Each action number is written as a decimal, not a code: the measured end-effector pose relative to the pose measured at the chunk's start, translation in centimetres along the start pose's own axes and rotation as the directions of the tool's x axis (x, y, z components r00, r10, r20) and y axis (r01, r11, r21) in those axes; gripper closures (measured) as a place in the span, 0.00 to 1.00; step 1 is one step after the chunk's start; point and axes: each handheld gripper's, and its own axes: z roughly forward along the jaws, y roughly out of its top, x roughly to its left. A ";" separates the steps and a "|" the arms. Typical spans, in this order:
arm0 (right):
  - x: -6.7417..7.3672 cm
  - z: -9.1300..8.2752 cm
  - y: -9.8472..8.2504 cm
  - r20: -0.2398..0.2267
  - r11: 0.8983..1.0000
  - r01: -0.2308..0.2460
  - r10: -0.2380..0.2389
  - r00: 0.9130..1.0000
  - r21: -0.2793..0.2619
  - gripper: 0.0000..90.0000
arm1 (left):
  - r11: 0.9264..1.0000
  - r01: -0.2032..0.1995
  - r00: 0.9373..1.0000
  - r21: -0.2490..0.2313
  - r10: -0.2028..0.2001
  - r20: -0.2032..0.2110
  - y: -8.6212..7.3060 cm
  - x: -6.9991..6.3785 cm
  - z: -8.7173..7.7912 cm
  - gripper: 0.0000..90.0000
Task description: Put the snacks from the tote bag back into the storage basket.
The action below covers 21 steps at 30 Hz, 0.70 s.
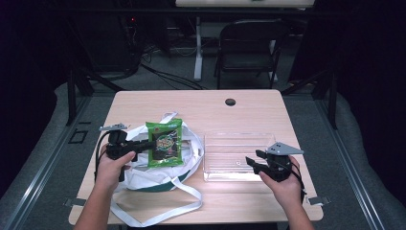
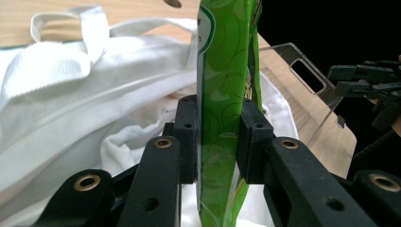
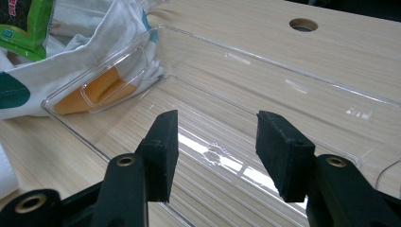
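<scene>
While the left gripper (image 1: 143, 145) is clamping its pads on the green snack packet (image 1: 164, 142) at centre left of the high view, that packet is hanging above the white tote bag (image 1: 153, 175) lying on the wooden table (image 1: 249, 103). At lower right, the right gripper (image 1: 254, 160) is hovering with jaws parted, gripping nothing, over the clear plastic tray (image 1: 237, 154).

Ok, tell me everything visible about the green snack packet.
The green snack packet is a glossy, flat foil-like pouch with a dark printed picture on its front and crimped ends. It is held above the white tote bag, clamped near one side edge between the left gripper pads. In the left gripper view it stands edge-on and upright.
</scene>
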 end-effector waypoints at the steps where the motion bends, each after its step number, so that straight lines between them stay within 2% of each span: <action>1: 0.0 0.0 0.1 0.001 1.000 -0.004 0.004 1.000 -0.002 0.55 | 1.000 -0.001 1.000 -0.003 0.001 -0.001 0.1 -0.1 0.0 0.82; 7: 0.1 -0.2 1.3 -0.004 1.000 0.013 -0.013 1.000 -0.005 0.56 | 0.999 -0.038 0.999 -0.038 0.038 -0.001 0.8 -1.2 -0.3 0.82; 9: 0.2 -0.3 2.0 -0.010 0.999 0.042 -0.042 0.999 0.005 0.56 | 0.998 -0.044 0.999 -0.044 0.044 0.003 1.0 -1.4 -0.3 0.82; 11: 0.3 -0.4 2.7 -0.011 0.997 0.077 -0.077 0.997 0.011 0.56 | 0.996 -0.068 0.998 -0.052 0.069 0.005 1.4 -2.0 -0.3 0.82; 18: 0.0 -0.2 4.7 -0.061 0.985 0.155 -0.150 0.987 0.081 0.57 | 0.992 -0.109 0.994 -0.060 0.110 0.002 2.6 -3.1 0.0 0.82; 21: 0.0 -0.3 5.3 -0.078 0.980 0.179 -0.172 0.982 0.093 0.57 | 0.991 -0.120 0.993 -0.064 0.119 -0.005 3.0 -3.4 -0.1 0.82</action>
